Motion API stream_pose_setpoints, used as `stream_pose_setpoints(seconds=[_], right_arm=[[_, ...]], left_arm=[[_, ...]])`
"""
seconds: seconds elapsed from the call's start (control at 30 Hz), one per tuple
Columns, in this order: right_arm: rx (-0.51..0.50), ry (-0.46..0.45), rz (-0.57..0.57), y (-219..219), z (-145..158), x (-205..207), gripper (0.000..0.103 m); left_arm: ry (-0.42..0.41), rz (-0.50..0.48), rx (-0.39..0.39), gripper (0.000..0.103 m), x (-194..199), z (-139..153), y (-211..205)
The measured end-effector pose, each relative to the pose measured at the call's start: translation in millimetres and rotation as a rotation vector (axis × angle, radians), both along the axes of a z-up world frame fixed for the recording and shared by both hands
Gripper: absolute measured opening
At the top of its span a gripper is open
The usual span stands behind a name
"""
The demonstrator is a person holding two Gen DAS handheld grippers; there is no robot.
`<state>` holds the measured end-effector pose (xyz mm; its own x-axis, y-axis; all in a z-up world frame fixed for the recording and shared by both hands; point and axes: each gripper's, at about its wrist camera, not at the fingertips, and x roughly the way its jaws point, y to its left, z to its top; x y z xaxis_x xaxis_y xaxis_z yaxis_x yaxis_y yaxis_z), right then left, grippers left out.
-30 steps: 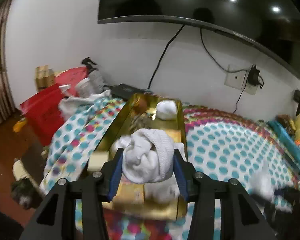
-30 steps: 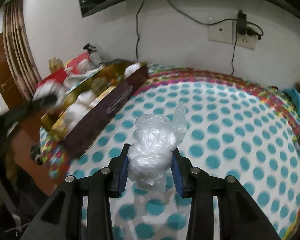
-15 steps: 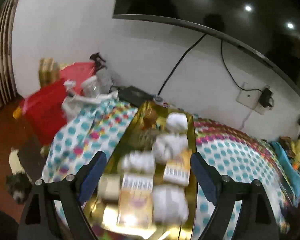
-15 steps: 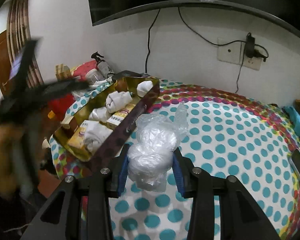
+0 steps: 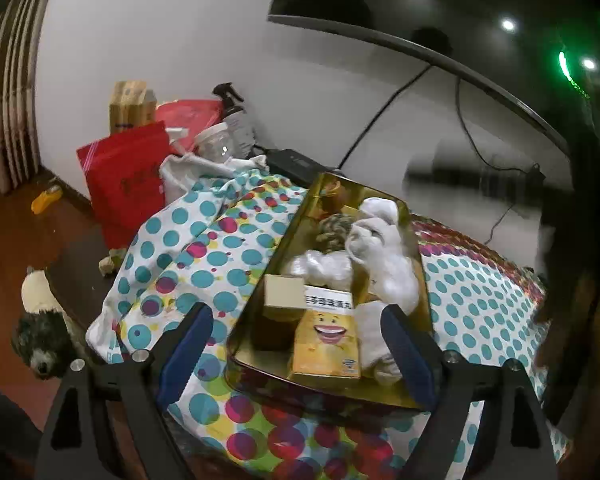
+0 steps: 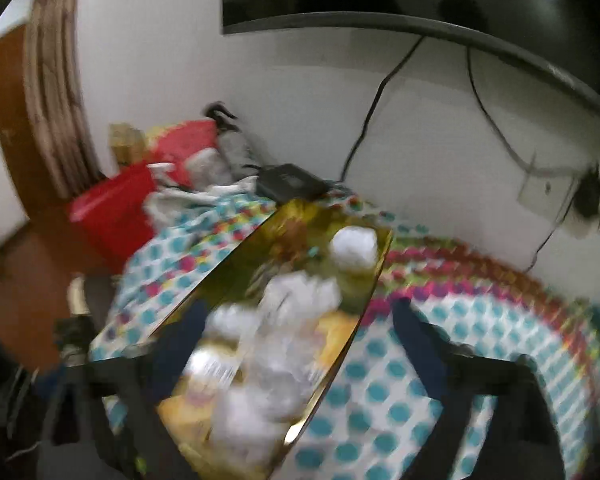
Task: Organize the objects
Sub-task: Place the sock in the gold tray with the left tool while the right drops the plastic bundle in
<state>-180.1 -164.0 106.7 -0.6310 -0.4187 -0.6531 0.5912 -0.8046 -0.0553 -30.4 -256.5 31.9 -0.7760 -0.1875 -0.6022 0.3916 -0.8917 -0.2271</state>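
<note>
A gold tray (image 5: pixel 276 256) lies on the polka-dot cloth (image 5: pixel 204 248) with white sock rolls (image 5: pixel 384 248), a yellow smiley box (image 5: pixel 328 344), a small cardboard box (image 5: pixel 284 290) and a crumpled clear bag (image 5: pixel 320 264) in it. My left gripper (image 5: pixel 296 344) hovers open at the tray's near end with nothing between its fingers. The right wrist view is blurred. There my right gripper (image 6: pixel 300 336) is over the tray (image 6: pixel 228 268) with its jaws opening. A clear plastic bag (image 6: pixel 276 360) sits between and below the fingers, and the pads are off it.
Left of the cloth stand a red bag (image 5: pixel 128 176), a spray bottle (image 5: pixel 236 120) and a clear jar (image 5: pixel 216 146). A black box (image 5: pixel 296 164) sits behind the tray by the wall. A dog (image 5: pixel 40 344) lies on the floor at lower left. A dark blurred shape (image 5: pixel 560 240) fills the right.
The left gripper let go of the white sock roll over the tray and drew back. The right gripper carried the plastic bag from the cloth to over the tray and spread its jaws.
</note>
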Motion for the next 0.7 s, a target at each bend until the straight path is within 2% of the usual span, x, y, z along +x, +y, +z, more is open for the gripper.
stream_pose_setpoints(seconds=[0.07,0.13,0.2,0.23,0.27,0.33,0.47,0.57,0.7], right_arm=[[-0.072,0.079,0.000,6.9,40.0,-2.1,0.094],[-0.194,0.168,0.039,41.1,79.2,18.6,0.103],[-0.272,0.251,0.061,84.1,90.1,43.2,0.103],[-0.284,0.266,0.034,105.2,82.6,50.7,0.103],[-0.257,0.226,0.006,117.0,69.1,50.5,0.103],[-0.193,0.124,-0.055,138.3,27.4,48.0,0.103],[-0.153,0.001,-0.142,176.1,-55.3,69.6,0.103],[-0.101,-0.035,-0.159,193.7,-86.4,85.3,0.103],[-0.088,-0.034,-0.176,210.8,-91.6,101.0,0.103]], left_arm=[[-0.002,0.003,0.015,0.088,-1.4,-2.7,-4.4],[0.005,-0.001,0.007,0.088,-2.6,-3.0,-2.8],[0.003,-0.020,-0.014,0.088,-5.0,-4.2,4.3],[-0.002,-0.030,-0.017,0.088,-5.9,-5.2,8.8],[-0.009,-0.045,-0.017,0.088,-7.8,-6.7,13.0],[-0.023,-0.066,-0.026,0.088,-10.4,-8.5,22.5],[-0.036,-0.070,-0.083,0.088,-11.9,-5.6,38.3],[-0.023,-0.054,-0.127,0.088,-10.1,0.4,48.3],[-0.022,-0.039,-0.156,0.088,-6.7,3.5,58.2]])
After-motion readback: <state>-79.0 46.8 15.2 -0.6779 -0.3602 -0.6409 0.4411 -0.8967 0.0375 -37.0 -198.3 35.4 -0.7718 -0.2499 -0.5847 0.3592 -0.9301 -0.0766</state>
